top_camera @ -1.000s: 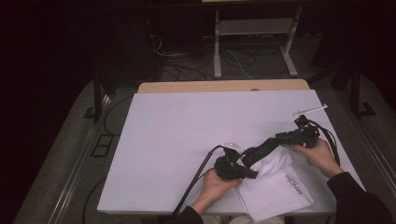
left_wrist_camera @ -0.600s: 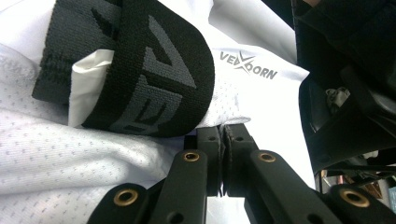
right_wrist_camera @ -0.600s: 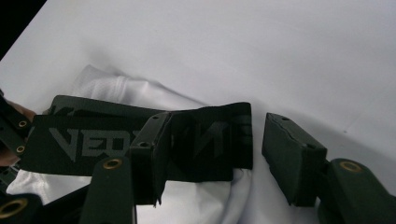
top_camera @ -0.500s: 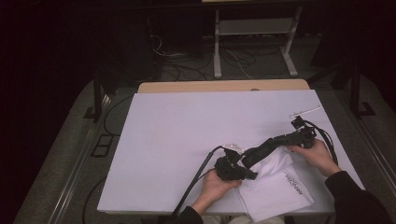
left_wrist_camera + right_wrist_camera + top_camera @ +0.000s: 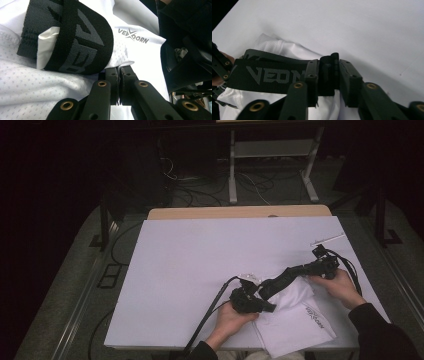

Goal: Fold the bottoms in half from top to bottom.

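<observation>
You are gripping the waistband (image 5: 269,75) of the white shorts (image 5: 295,325) in both closed jaws, so be spreading it taut before lowering it flat onto the worktop (image 5: 200,255).

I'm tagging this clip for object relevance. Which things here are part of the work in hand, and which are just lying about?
In use:
- white mesh garment
- its black waistband, stretched between the grippers
- left gripper, shut on the white fabric
- right gripper, shut on the waistband

Lying about:
- thin white stick near the table's far right corner
- white table
- cables on the floor
</observation>
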Tool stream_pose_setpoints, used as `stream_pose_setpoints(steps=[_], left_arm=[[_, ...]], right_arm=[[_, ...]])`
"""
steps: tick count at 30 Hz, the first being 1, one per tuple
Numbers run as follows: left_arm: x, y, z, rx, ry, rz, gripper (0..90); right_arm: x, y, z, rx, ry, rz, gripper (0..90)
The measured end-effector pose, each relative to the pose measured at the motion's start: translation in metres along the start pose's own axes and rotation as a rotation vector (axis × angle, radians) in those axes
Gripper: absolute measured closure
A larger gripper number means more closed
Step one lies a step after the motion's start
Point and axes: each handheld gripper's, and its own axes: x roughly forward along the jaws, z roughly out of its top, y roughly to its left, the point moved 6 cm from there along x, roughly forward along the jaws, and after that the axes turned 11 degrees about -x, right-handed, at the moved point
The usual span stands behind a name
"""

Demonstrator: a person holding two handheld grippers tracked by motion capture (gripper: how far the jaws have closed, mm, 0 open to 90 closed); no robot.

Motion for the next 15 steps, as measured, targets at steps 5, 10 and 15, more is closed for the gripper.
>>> stream_pose_setpoints(steps=[5, 10, 15], left_arm=[[-0.001, 0.000, 0.000, 0.004, -0.001, 0.003, 85.9], [-0.003, 0.000, 0.001, 0.012, -0.010, 0.022, 79.9], [-0.011, -0.004, 0.003, 0.048, -0.072, 0.026, 62.2]], right_arm=[[0.000, 0.003, 0.000, -0.018, 0.007, -0.013, 79.4], [-0.003, 0.007, 0.002, -0.051, -0.002, -0.031, 80.9], [-0.011, 0.011, 0.005, -0.056, -0.044, -0.019, 81.0]])
